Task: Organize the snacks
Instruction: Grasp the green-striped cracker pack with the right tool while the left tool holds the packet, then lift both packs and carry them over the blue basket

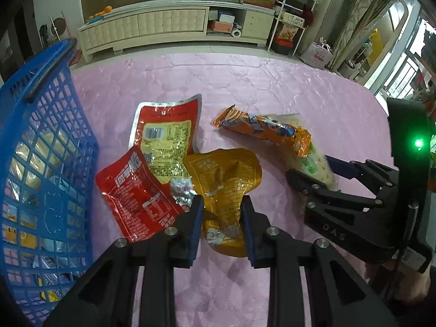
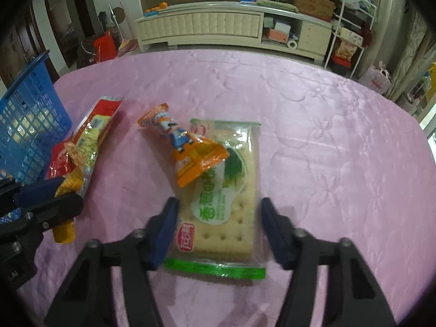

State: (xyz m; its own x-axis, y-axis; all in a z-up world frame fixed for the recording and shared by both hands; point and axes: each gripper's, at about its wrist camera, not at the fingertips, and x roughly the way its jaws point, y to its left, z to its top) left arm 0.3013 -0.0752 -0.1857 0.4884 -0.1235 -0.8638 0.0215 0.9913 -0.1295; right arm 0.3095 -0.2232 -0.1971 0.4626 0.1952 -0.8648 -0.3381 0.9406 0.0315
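Across the pink quilt [image 2: 313, 114] the snacks lie loose, with the blue basket [image 1: 41, 141] standing at its left edge, already holding several packets. Beside the basket sit a big red pouch [image 1: 166, 130] and a smaller red pouch [image 1: 136, 190], overlapping, with a crumpled yellow pouch [image 1: 226, 179] against them. To the right lies the cracker pack [image 2: 226, 204], flat on the quilt, and an orange snack bar [image 2: 188, 147] rests across its far end. The right gripper [image 2: 218, 218] straddles the near half of the cracker pack: its left pad [image 2: 166, 218] looks to be at the wrapper's edge, the right one stands clear, so the jaws are parted and nothing is clamped yet. The left gripper [image 1: 222, 218] is closed narrowly on the yellow pouch, the foil bunched between its pads. The step in hand looks like taking the cracker pack. To do it well, close across the short width near the middle, gently, since the crackers will likely snap under a hard squeeze. Lift slowly and tip slightly so the bar slides off rather than riding along, then carry it left to the basket.
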